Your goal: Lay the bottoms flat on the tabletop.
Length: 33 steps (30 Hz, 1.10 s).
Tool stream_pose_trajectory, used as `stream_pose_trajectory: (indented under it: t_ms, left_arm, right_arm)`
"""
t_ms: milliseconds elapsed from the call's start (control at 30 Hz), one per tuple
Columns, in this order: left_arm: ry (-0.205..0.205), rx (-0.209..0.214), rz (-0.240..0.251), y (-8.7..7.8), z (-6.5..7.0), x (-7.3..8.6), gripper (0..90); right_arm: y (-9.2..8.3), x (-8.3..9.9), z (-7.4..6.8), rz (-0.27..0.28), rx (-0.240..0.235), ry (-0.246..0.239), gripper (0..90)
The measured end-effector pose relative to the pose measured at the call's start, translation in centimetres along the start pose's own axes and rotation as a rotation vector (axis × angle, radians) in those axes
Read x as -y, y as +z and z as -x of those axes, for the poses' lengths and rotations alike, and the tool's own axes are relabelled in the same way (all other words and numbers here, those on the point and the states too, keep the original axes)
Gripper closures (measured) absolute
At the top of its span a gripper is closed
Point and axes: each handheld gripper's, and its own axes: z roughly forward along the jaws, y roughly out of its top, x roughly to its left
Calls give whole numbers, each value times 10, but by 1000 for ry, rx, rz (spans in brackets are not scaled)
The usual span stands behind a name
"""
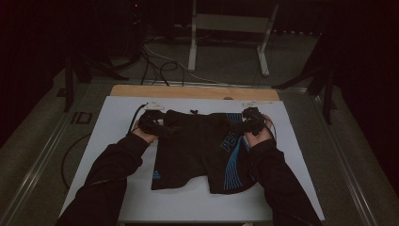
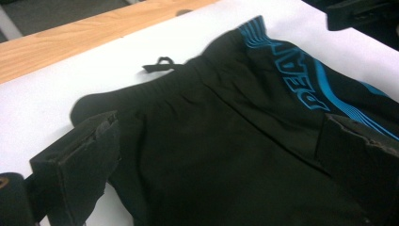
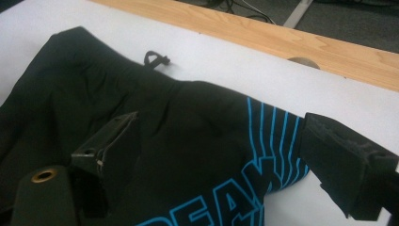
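High view: a pair of black shorts (image 1: 197,150) with blue striping lies flat on the white sheet (image 1: 113,141) that covers the bench (image 1: 188,92), waistband toward the far edge and legs toward the person. At the left, the left gripper (image 1: 149,123) sits at the waistband's left corner, held by the left hand (image 1: 141,135), whose dark sleeve comes in from the bottom edge. A small blue logo (image 1: 156,175) marks the hem of the left leg. A short black drawstring loop (image 1: 193,112) pokes out past the middle of the waistband onto the sheet. Farther right, blue lettering (image 1: 231,139) and curved blue lines run down the right leg. The right gripper (image 1: 251,121) rests at the waistband's right corner, with the right hand (image 1: 260,136) behind it.

Left gripper view: the two black fingers (image 2: 84,155) stand wide apart, one at each side of the frame, with the shorts (image 2: 211,155) lying loose on the sheet between and under them; nothing is pinched. The drawstring loop (image 2: 160,63) lies on the white sheet beyond.

Right gripper view: the fingers (image 3: 339,160) are likewise spread, the blue-lettered cloth (image 3: 188,155) flat between them and not clamped. The bench's bare wooden strip (image 3: 282,37) runs beyond the sheet.
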Motion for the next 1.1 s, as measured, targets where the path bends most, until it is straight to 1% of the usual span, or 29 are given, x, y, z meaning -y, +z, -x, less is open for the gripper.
stream_pose_trajectory:
  t_ms: [67,167,233,333,400,433,467,500,533,567,600,633,700,733,767,800,833,867,900,933,967,1000,1067,1100]
  left_arm:
    - [3,15,7,-5,5,2,21]
    - [13,38,19,-13,11,6,21]
    - [22,58,31,-20,17,11,21]
    - [55,77,28,-28,26,22,32]
    - [61,104,24,-33,33,30,47]
    - [75,116,20,-35,37,35,50]
    - [80,130,18,-36,41,38,50]
    - [80,130,18,-36,41,38,50]
    - [94,154,10,-39,47,45,50]
    - [116,176,7,-42,56,52,51]
    - [114,196,10,-44,60,55,55]
    - [122,209,10,-45,65,59,65]
    - [146,234,12,-49,74,66,98]
    - [169,240,9,-50,79,69,130]
    - [174,256,11,-51,83,72,156]
    - [185,270,3,-51,87,75,165]
    - [204,274,-6,-52,92,78,192]
    - [215,283,-11,-52,96,81,200]
    - [225,299,-15,-52,99,84,231]
    - [225,299,-15,-52,99,84,282]
    - [249,323,-24,-51,106,91,282]
    - [257,340,-23,-51,108,93,324]
    - [282,378,-39,-49,115,97,409]
    - [300,397,-51,-47,119,98,419]
  right_arm:
    - [-4,3,-3,0,-11,-2,140]
    - [-9,9,-8,-2,-27,-18,141]
    - [-13,13,-12,-9,-28,-24,141]
    - [-20,21,-15,-12,-44,-34,141]
    - [-24,27,-17,-7,-58,-34,141]
    - [-26,30,-18,-9,-61,-38,141]
    - [-28,34,-19,-11,-61,-35,141]
    - [-28,34,-19,-11,-61,-35,141]
    - [-29,37,-19,-12,-64,-42,141]
    - [-31,41,-19,-12,-73,-30,141]
    - [-35,46,-20,-10,-78,-23,141]
    - [-36,49,-20,-13,-78,-22,141]
    - [-40,54,-20,-13,-85,-20,141]
    - [-42,56,-21,-16,-83,-23,141]
    - [-44,58,-21,-15,-78,-25,141]
    - [-47,59,-21,-14,-79,-28,141]
    - [-49,61,-21,-12,-82,-19,141]
    - [-51,62,-21,-11,-86,-20,141]
    - [-53,63,-22,-10,-86,-19,141]
    - [-53,63,-22,-10,-86,-19,141]
    - [-55,64,-21,-7,-86,-19,141]
    - [-59,66,-22,-4,-92,-6,141]
    - [-62,68,-22,-4,-97,-6,141]
    - [-63,69,-23,-3,-100,-6,141]
